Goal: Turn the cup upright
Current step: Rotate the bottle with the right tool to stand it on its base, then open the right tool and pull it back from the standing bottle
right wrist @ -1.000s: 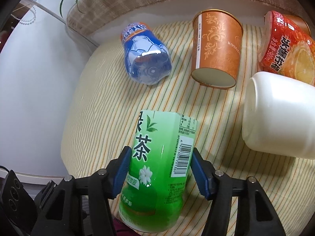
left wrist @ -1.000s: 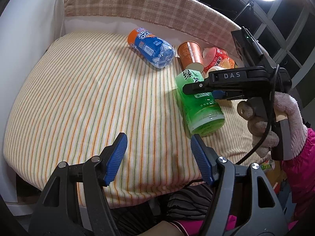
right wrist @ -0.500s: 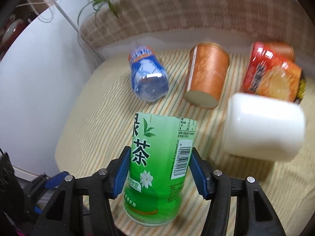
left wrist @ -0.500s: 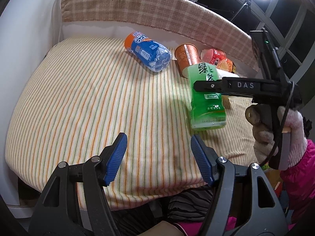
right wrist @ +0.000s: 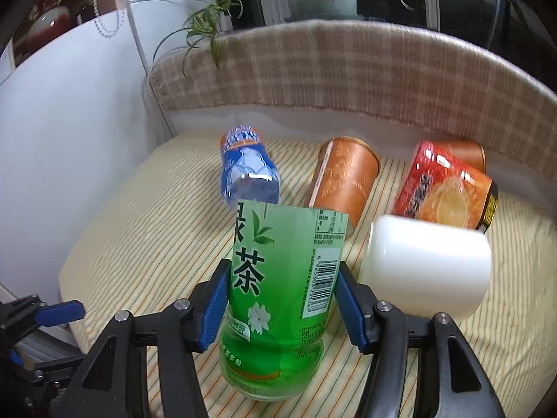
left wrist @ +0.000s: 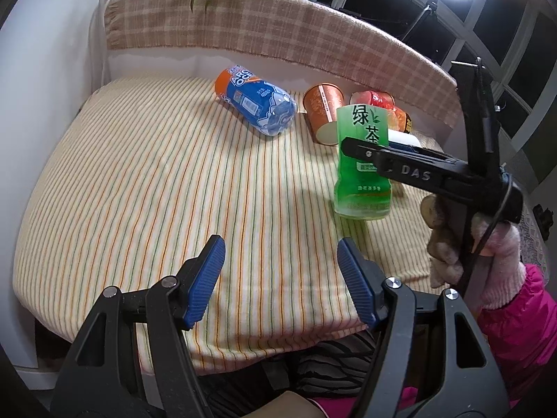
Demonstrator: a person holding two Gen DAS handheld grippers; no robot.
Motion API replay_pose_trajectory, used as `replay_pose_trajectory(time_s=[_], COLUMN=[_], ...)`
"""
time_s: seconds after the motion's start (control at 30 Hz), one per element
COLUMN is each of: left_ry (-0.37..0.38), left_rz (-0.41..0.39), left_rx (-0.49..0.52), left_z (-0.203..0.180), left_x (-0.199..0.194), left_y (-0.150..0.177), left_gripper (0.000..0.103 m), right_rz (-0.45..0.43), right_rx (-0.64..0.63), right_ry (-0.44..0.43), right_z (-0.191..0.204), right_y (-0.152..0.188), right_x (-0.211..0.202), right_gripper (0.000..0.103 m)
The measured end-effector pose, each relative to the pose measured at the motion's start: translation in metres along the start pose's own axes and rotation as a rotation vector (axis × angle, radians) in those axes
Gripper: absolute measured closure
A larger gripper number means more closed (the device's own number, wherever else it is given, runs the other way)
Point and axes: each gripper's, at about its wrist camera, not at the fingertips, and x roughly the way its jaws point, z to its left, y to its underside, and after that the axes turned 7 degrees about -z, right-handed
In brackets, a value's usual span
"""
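A green tea cup [right wrist: 283, 299] made from a cut bottle stands nearly upright, cut rim up, with my right gripper [right wrist: 283, 301] shut on its middle. The left wrist view shows the same green cup [left wrist: 363, 181] held by the right gripper [left wrist: 362, 149] just above the striped cloth [left wrist: 156, 188], at the right side. My left gripper [left wrist: 280, 278] hangs open over the cloth's near edge, nothing between its blue pads.
Lying on their sides behind the green cup are a blue cup [right wrist: 247, 170], an orange paper cup [right wrist: 343, 177], a red cup [right wrist: 442, 191] and a white cup [right wrist: 424, 268]. A checked backrest [left wrist: 278, 35] bounds the far side. A white wall [right wrist: 69, 122] stands left.
The right gripper has lifted the green cup off the cloth and tilted it from lying to nearly upright. The left gripper stayed open and drew back slightly.
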Motion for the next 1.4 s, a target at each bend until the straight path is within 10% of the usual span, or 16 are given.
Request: replay_pose_trajectory(time_s=[1.4], left_ry=[0.000], left_rz=[-0.011], left_rx=[0.000], left_z=[0.000], left_x=[0.003], left_y=[0.006], left_gripper=[0.034], right_rz=[-0.106], right_rx=[-0.024], right_ry=[0.030], right_z=[0.013], right_y=[0.024], right_x=[-0.014], right_gripper=[0.044])
